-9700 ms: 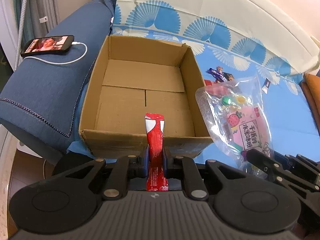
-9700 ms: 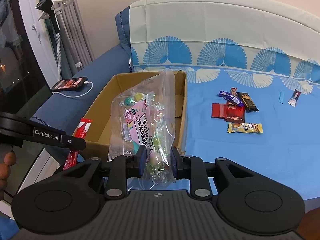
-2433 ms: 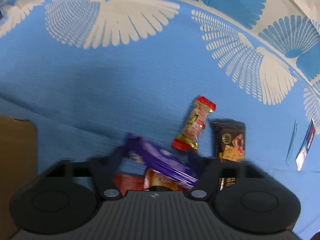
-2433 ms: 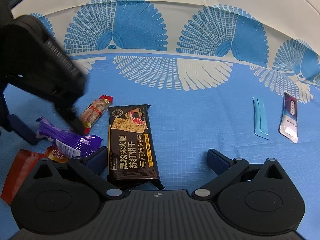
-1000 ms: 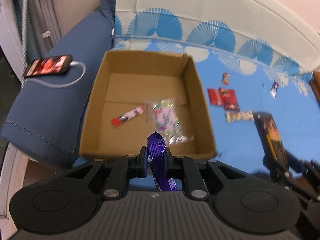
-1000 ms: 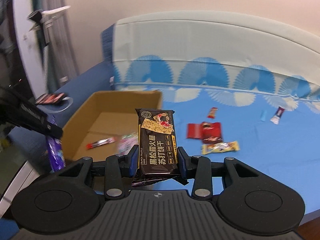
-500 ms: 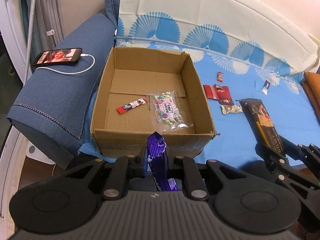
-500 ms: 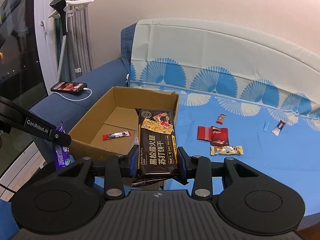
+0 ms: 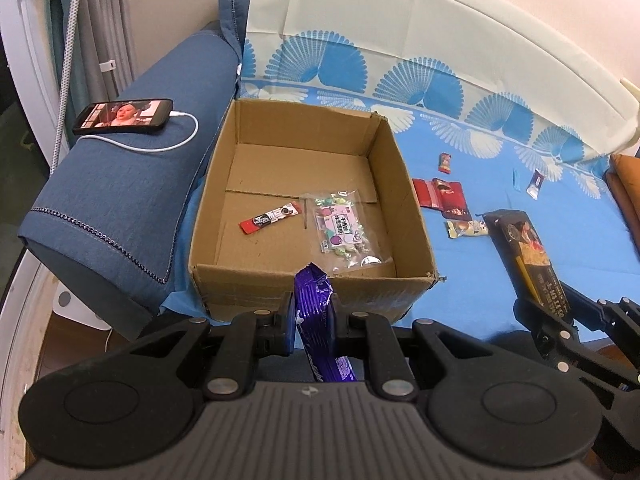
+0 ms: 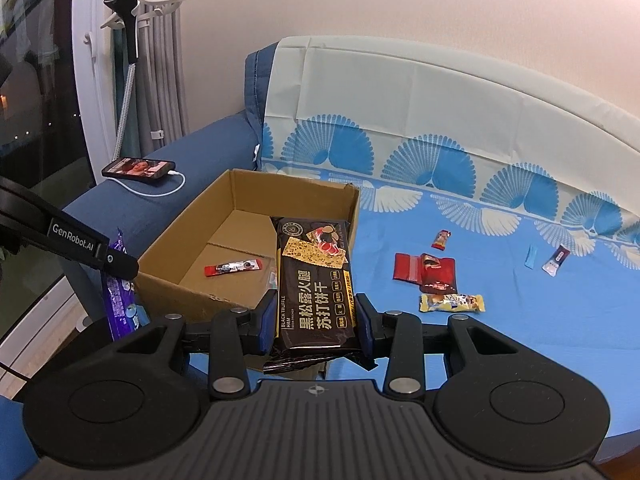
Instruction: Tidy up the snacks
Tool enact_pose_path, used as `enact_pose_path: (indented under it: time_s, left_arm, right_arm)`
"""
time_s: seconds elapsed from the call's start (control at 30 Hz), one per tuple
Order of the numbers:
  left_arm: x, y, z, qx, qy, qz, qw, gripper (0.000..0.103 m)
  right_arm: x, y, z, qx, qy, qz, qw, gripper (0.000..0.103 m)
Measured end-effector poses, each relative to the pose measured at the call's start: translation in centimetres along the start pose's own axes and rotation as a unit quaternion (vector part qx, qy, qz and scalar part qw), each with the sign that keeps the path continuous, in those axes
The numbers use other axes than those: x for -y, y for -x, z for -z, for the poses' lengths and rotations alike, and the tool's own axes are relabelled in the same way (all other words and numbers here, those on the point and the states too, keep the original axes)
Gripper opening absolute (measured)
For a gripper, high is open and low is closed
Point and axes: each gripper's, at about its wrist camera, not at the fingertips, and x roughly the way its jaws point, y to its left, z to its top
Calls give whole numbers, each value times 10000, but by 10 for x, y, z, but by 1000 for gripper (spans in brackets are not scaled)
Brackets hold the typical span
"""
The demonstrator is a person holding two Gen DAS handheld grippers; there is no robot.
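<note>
Left gripper (image 9: 312,322) is clamping a purple wrapper (image 9: 316,312) upright, just short of the near wall of the cardboard box (image 9: 320,286); right gripper (image 10: 316,320) is pinching a black cracker pack (image 10: 314,284) by its long edges, hanging beside the box's near right corner. Inside the box, a red stick sachet (image 9: 271,217) and a clear candy bag (image 9: 342,230) are lying on the floor flaps. Right of the box, loose snacks are sitting on the blue sheet (image 9: 500,276): a yellow bar (image 9: 466,228), red packets (image 9: 440,198), and farther off a small red candy (image 9: 445,162).
</note>
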Motion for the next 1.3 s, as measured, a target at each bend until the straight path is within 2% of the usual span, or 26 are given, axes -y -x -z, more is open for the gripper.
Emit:
enact_pose_path:
  time_s: [0.67, 1.3]
  left_arm:
    - [-15, -23, -18, -113, 172, -33, 9998, 16]
    - [-32, -68, -76, -119, 421, -214, 9988, 16]
  right_arm:
    - [-1, -20, -5, -224, 128, -41, 9997, 42]
    - [1, -78, -26, -515, 54, -271, 9983, 42]
